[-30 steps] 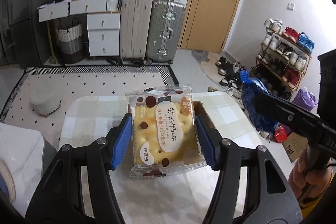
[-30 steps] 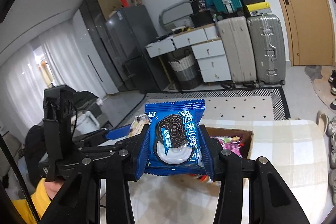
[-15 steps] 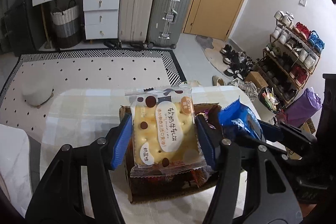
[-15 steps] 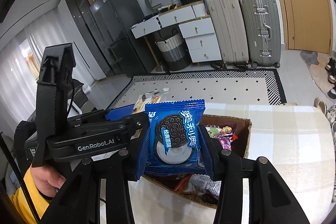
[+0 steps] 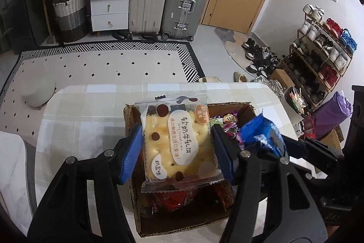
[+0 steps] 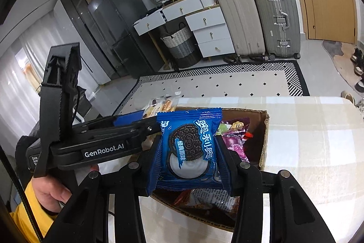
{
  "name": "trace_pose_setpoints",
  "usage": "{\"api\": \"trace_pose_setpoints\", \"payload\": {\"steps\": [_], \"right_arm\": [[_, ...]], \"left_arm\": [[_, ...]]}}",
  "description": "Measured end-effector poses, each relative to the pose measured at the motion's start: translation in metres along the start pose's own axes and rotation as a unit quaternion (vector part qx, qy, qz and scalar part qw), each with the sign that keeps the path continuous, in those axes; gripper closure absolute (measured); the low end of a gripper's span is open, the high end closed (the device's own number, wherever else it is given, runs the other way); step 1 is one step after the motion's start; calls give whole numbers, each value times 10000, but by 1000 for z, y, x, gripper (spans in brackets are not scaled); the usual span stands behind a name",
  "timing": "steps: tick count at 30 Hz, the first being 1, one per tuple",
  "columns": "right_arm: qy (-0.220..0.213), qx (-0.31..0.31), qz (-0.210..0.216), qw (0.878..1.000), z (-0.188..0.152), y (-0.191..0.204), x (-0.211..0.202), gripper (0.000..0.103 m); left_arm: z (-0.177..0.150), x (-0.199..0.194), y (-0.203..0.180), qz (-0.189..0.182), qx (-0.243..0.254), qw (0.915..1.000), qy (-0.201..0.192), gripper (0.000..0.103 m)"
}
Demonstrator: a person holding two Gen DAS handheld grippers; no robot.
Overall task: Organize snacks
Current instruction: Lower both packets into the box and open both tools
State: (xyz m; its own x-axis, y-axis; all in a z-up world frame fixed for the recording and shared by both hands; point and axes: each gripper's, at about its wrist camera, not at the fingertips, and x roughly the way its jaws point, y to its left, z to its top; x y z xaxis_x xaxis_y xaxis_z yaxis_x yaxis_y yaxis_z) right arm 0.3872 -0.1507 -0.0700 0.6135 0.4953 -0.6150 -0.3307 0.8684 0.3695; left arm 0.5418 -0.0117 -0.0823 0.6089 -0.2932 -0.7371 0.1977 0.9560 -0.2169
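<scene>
Two snack packets held over the cardboard box, one in each gripper.

Left wrist view: the left gripper [image 5: 177, 149] clamps a yellow cracker packet [image 5: 176, 142] by its side edges, above the open cardboard box [image 5: 182, 223] of snacks on the checked table [image 5: 79, 117]. Right wrist view: the right gripper [image 6: 188, 163], jaws closed tight, pinches a blue Oreo packet [image 6: 190, 149] over the same box, just beside the other tool. Risk: the grippers crowd each other, so a bump could knock a slippery packet loose outside the box.

Cracker packet [image 5: 178, 142] and Oreo packet [image 6: 191, 150] (both upright) above snack-filled box [image 5: 182, 223].
</scene>
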Motion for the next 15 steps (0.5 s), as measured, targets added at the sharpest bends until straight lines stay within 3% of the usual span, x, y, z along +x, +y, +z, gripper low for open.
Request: {"api": "trace_pose_setpoints", "payload": {"steps": [5, 12, 15], "right_arm": [[-2, 1, -33, 10000, -1, -1, -1, 58], [47, -36, -26, 10000, -4, 4, -1, 58], [67, -63, -19, 10000, -4, 7, 1, 58]], "left_arm": [[-6, 0, 0, -24, 11, 10000, -8, 45], [-23, -32, 6, 3, -10, 10000, -87, 44], [-28, -51, 13, 105, -55, 9997, -203, 39]]}}
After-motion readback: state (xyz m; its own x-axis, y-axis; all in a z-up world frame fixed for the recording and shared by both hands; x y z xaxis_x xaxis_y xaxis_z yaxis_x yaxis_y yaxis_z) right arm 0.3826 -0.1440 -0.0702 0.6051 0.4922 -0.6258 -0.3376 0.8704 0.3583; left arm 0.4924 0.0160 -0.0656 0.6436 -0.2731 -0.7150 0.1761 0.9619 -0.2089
